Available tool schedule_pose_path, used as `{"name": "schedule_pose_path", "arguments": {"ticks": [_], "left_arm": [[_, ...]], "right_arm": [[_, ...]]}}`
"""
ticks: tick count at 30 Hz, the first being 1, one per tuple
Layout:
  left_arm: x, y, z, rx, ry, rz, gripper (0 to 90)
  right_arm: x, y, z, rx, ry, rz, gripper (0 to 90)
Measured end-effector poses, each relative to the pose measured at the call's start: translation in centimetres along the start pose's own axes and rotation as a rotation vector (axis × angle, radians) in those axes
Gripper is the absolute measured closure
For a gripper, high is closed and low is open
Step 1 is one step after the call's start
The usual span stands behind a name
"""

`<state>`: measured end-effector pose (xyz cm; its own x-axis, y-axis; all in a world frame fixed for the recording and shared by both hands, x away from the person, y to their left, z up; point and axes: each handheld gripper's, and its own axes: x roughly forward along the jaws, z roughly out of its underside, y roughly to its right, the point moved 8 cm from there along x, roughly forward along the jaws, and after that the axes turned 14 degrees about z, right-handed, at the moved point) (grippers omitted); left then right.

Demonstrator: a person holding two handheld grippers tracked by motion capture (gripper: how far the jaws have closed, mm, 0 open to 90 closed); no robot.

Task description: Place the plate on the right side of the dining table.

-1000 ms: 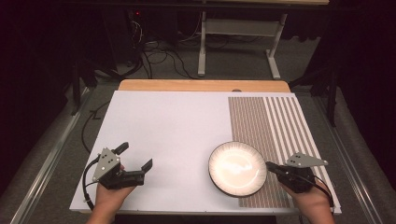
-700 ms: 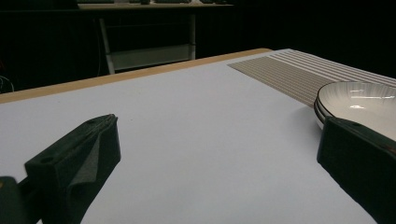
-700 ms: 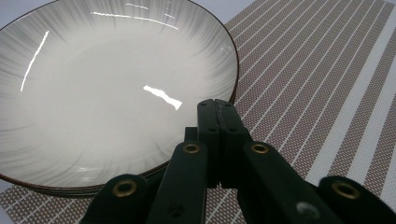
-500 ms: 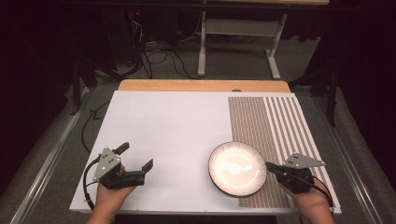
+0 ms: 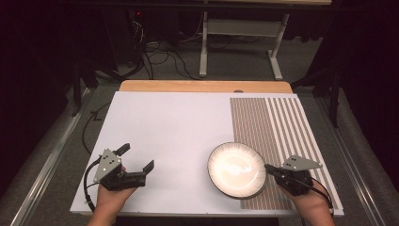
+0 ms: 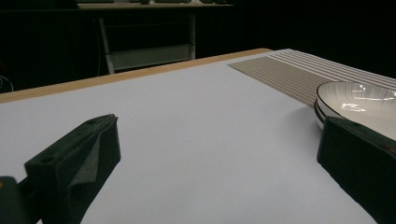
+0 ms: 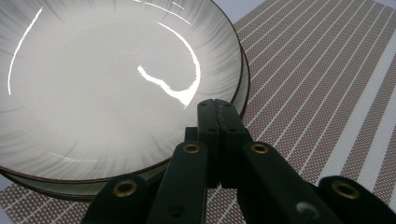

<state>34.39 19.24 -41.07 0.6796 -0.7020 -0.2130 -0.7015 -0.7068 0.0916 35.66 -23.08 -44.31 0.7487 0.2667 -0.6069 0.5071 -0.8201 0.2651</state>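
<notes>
A white ribbed plate with a dark rim rests on the table, partly on the striped mat. In the right gripper view a second rim shows under the plate, so it looks stacked on another. My right gripper is shut, its joined tips lying over the plate's right rim with nothing between them. My left gripper is held open above the bare white tabletop at the front left, well apart from the plate. Its jaws stand wide in the left gripper view.
The white tabletop has a wooden strip along its far edge. Beyond the table are the floor, cables and a metal stand. Each gripper trails a cable near the front edge.
</notes>
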Motion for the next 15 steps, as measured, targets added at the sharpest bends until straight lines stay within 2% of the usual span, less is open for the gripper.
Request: {"name": "schedule_pose_path", "arguments": {"ticks": [11, 15], "left_arm": [[0.0, 0.0, 0.0, -0.002, 0.003, 0.004, 0.1], [0.0, 0.0, 0.0, -0.004, 0.005, 0.005, 0.1]], "right_arm": [[0.6, -1.3, -0.2, -0.021, -0.008, -0.038, 90.0], [0.6, -1.4, -0.3, -0.024, -0.009, -0.033, 90.0]]}}
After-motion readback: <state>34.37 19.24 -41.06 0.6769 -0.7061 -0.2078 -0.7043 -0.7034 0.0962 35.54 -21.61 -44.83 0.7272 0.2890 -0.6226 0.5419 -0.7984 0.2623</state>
